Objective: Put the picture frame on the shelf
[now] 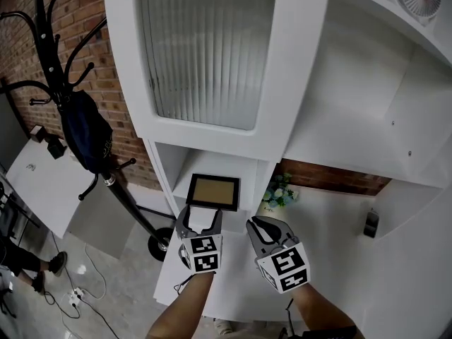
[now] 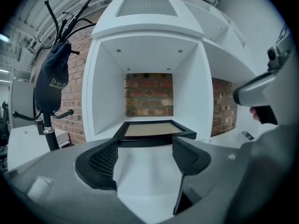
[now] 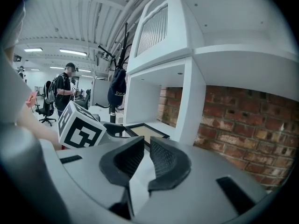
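The frame (image 1: 212,191) lies flat on the shelf (image 1: 182,187), in the open bay under the ribbed door (image 1: 205,48). The left hand-held gripper (image 1: 202,214) sits just in front of the frame, its jaws spread wide to either side of the frame's near edge with neither pad pressing on it. Just right of the frame's near corner, the right hand-held gripper (image 1: 256,224) has its jaws a narrow gap apart, with nothing between them.
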`<action>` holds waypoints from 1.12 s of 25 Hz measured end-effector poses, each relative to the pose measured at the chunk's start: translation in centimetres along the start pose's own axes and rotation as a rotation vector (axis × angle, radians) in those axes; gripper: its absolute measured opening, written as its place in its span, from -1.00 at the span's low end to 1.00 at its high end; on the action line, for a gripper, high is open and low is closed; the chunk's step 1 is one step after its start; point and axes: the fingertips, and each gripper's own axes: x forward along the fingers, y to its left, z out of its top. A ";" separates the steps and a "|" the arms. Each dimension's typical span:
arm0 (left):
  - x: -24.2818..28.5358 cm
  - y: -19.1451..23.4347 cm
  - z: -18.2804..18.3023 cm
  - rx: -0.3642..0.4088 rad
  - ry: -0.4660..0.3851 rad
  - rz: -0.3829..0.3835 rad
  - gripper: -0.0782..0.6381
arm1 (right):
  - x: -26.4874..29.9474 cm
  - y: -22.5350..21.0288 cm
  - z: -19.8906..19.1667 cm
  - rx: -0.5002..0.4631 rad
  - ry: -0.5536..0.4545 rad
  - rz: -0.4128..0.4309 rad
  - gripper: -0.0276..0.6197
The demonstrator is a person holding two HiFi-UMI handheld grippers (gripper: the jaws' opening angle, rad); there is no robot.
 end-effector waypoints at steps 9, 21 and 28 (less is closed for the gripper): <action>1.8 -0.1 0.1 0.002 0.015 -0.002 0.19 | 0.1 -0.9 -0.4 0.017 0.006 -0.005 -0.77; 2.7 -0.2 0.5 -0.002 0.014 -0.047 0.19 | -0.1 -1.7 -0.4 0.026 0.005 -0.011 -0.77; 2.6 -0.1 0.5 -0.002 0.017 -0.060 0.19 | -0.4 -1.7 -0.5 0.029 0.006 -0.015 -0.77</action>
